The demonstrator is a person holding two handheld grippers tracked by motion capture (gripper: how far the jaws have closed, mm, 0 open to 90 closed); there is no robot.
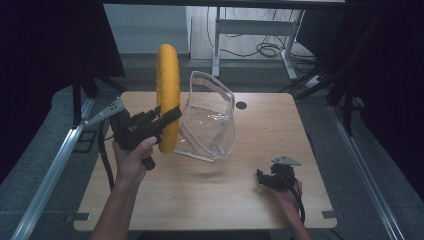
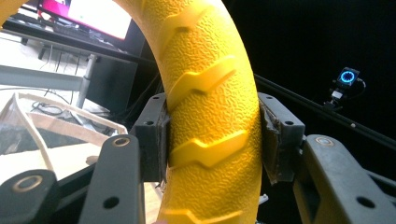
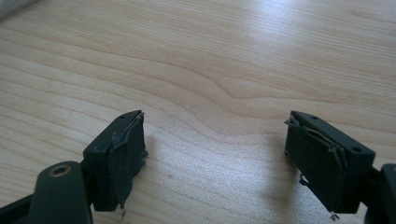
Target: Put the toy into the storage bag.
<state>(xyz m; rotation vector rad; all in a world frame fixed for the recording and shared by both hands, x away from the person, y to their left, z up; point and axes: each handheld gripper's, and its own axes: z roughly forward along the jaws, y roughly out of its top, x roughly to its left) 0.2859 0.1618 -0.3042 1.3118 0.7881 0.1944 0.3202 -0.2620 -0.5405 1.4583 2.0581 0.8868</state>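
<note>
- Your left gripper (image 1: pixel 172 116) clamps the yellow ring (image 1: pixel 167 95), held upright on edge, its long axis vertical.
- Your right gripper (image 3: pixel 215 154) rests released on the surface (image 1: pixel 215 200).

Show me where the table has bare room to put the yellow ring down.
Bare wood runs along the near edge of the table, between the left gripper clamped on the yellow ring and the open right gripper. The far right corner past the clear bag is free too. It is crowded at the far left, where ring and bag sit close.

Lab: tracking camera (image 2: pixel 347 78), black curtains (image 1: pixel 395 75)
</note>
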